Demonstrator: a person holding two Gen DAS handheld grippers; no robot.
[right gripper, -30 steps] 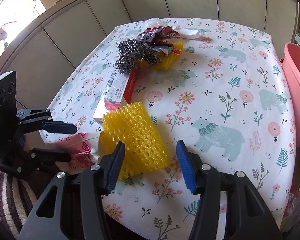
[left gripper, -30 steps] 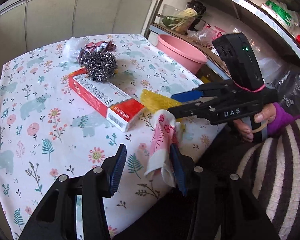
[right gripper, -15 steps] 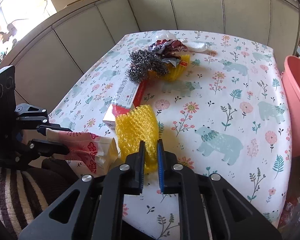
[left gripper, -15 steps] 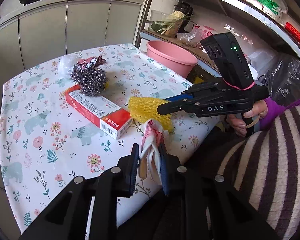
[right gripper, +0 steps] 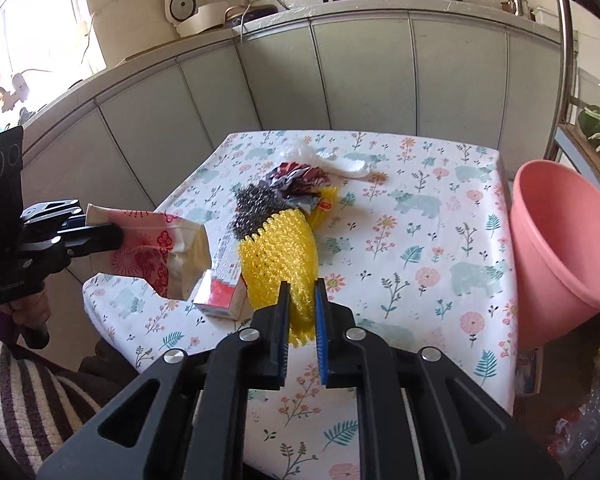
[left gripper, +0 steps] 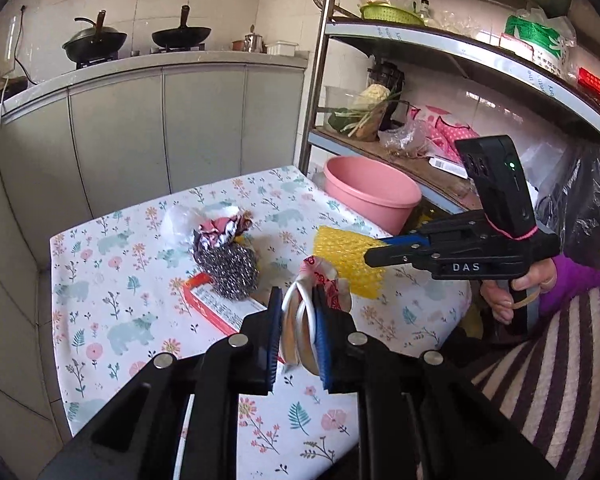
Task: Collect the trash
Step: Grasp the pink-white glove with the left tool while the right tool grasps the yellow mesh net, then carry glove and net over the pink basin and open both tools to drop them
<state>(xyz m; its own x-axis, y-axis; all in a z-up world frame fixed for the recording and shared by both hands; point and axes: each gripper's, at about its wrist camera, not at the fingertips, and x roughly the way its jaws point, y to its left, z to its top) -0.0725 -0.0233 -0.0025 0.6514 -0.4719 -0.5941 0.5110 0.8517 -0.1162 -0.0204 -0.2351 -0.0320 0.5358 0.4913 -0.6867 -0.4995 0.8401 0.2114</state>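
Knobbly yellow foam netting between right tongs.

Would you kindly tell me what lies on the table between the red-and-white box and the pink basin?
In the right wrist view, only bare floral tablecloth lies between the box and the pink basin; the yellow foam net hangs there, clamped in the right hand-held gripper.

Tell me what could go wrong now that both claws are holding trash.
The left claw pinches only one edge of the crumpled paper cup, so it may slip out. The yellow foam net hangs from the right claw near the steel scrubber and could snag it.
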